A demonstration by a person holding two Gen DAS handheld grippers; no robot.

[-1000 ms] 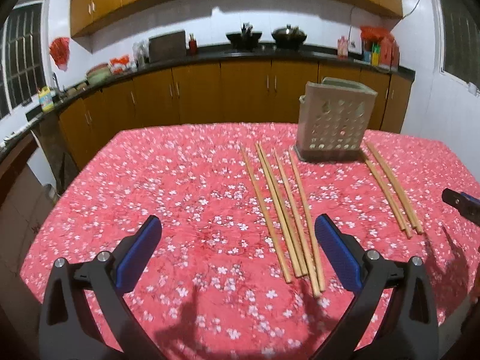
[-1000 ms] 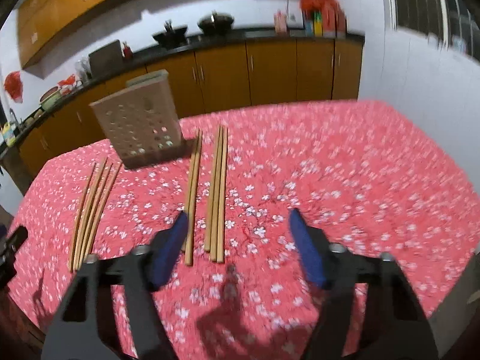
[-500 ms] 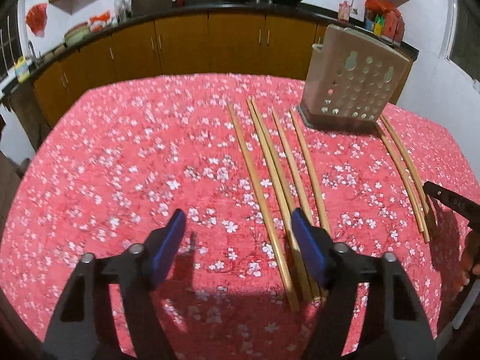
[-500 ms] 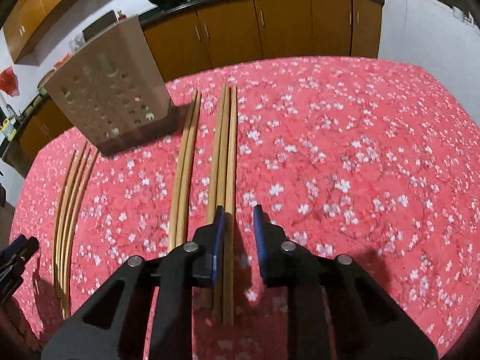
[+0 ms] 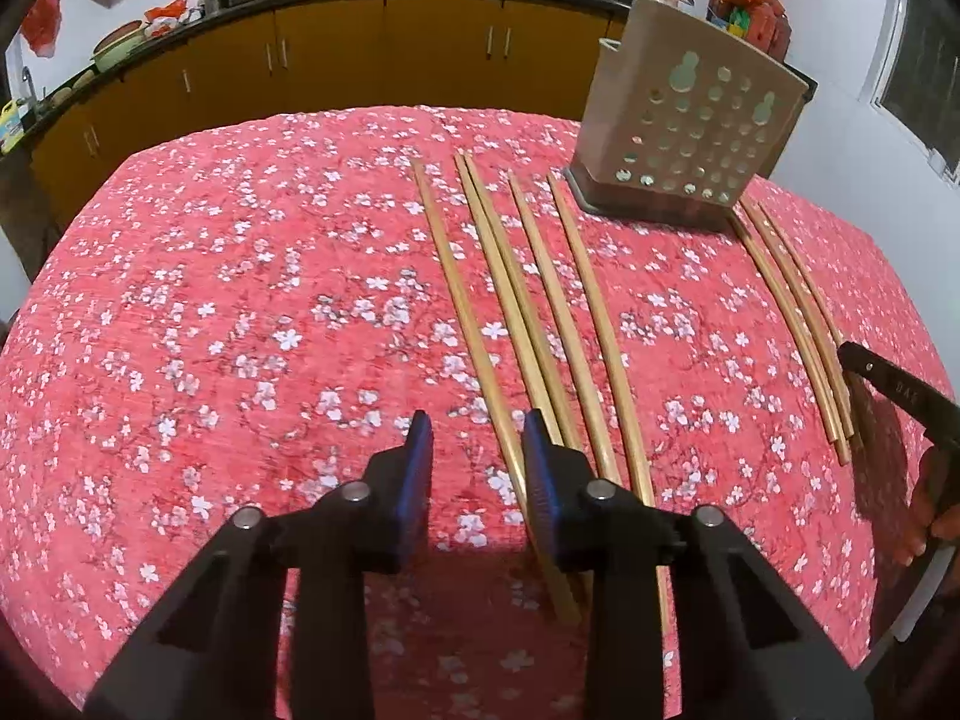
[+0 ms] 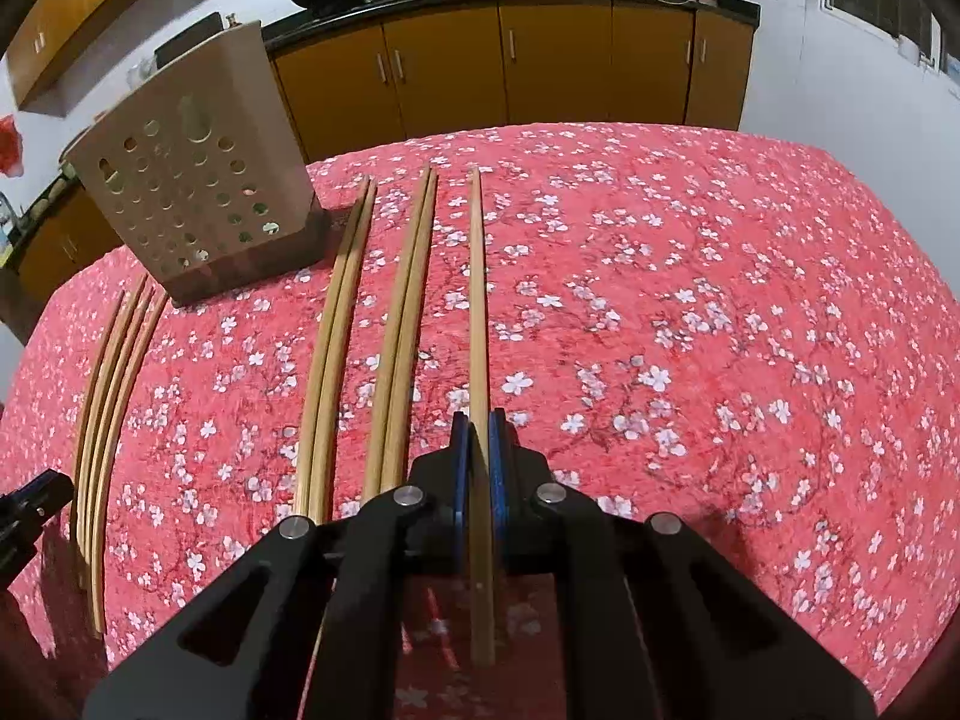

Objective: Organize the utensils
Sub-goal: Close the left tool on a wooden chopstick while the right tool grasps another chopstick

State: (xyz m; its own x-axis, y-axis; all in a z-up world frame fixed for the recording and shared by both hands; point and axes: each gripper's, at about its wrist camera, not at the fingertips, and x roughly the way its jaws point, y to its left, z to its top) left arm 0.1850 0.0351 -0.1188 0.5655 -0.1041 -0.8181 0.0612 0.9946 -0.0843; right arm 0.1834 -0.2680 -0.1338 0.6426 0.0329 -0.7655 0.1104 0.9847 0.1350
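A perforated utensil holder (image 5: 690, 138) is standing upright on the red floral tablecloth (image 5: 240, 300), well ahead of both sets of fingers; its contents cannot be made out through the holes.

The left gripper (image 5: 477, 450) is being pointed steeply down at the cloth, its jaws closing. The leftmost chopstick (image 5: 462, 312) of a loose row of five chopsticks (image 5: 558, 312) is lying between the pads, nearer the right one, and is not being pressed yet.

The right gripper (image 6: 478, 426) is being tilted down likewise, its blue pads clenched on a single chopstick (image 6: 477, 300), which is running straight ahead from the fingertips. Two pairs of chopsticks (image 6: 366, 324) are lying just left of those fingers.

The chopstick ends nearest each camera are being hidden by the gripper bodies.
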